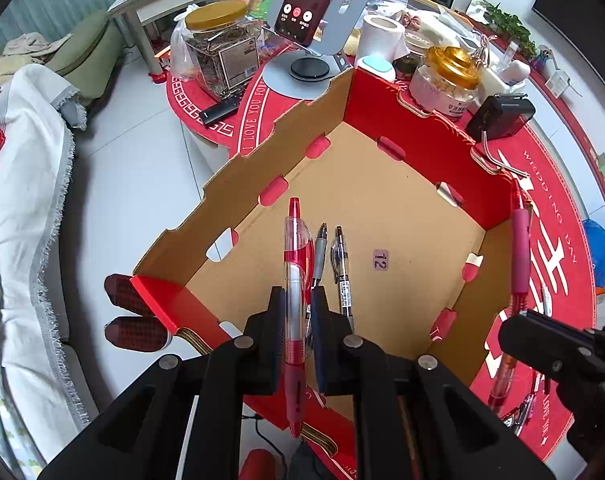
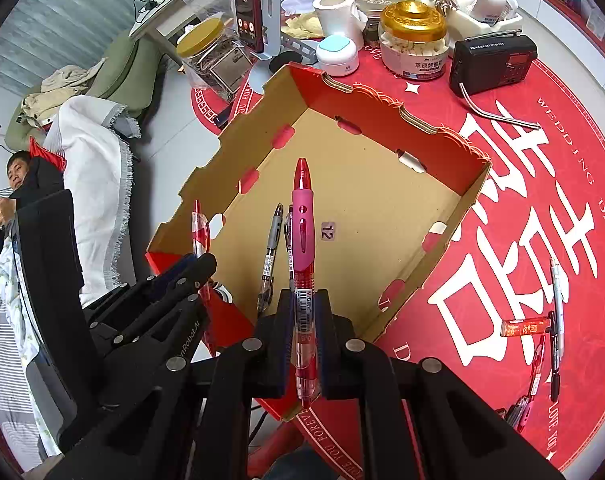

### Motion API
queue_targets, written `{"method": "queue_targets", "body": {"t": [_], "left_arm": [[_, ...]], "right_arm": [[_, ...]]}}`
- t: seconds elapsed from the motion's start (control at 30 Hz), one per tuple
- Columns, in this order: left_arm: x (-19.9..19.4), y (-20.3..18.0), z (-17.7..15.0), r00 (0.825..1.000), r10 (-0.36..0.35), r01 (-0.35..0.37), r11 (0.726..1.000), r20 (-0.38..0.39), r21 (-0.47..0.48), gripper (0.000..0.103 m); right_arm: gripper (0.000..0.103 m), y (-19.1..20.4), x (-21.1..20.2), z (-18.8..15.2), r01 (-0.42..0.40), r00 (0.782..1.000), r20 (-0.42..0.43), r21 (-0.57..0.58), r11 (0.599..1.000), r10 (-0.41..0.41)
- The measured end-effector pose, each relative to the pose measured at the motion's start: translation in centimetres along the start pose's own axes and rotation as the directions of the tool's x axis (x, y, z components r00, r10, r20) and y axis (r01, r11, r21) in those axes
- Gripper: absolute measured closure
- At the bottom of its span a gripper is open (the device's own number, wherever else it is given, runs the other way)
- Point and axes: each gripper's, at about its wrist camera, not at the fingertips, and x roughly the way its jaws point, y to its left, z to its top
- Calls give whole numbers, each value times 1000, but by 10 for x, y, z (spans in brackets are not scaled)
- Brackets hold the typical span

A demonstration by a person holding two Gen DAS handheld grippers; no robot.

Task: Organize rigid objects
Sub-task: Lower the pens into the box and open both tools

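A red pen [image 1: 293,280] is pinched in the left tool [image 1: 298,320], a pink pen [image 2: 303,240] in the right tool [image 2: 305,320]. Both are held over the cardboard box [image 1: 402,128]; release inside beside the two pens [image 1: 330,264] is called for next.

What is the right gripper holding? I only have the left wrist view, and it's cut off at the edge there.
Observer: The right gripper is shut on a red pen with a pink grip, whose far end reaches over the cardboard box.
Operator: Are any pens still outside the box on that side?
Observer: Yes. A white pen and a few red pens lie on the red tablecloth, right of the box.
Operator: Is anyone else in the room?
Observer: A person lies at the left edge, holding a phone.
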Motion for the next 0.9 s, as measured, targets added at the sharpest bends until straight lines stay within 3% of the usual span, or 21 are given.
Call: {"method": "queue_targets", "body": {"t": [0.9], "left_arm": [[21,-3,6,999,5,-4,1000,-38,18,90]], "right_arm": [[92,-9,26,13,23,999,-29,6,1000,-22]]}}
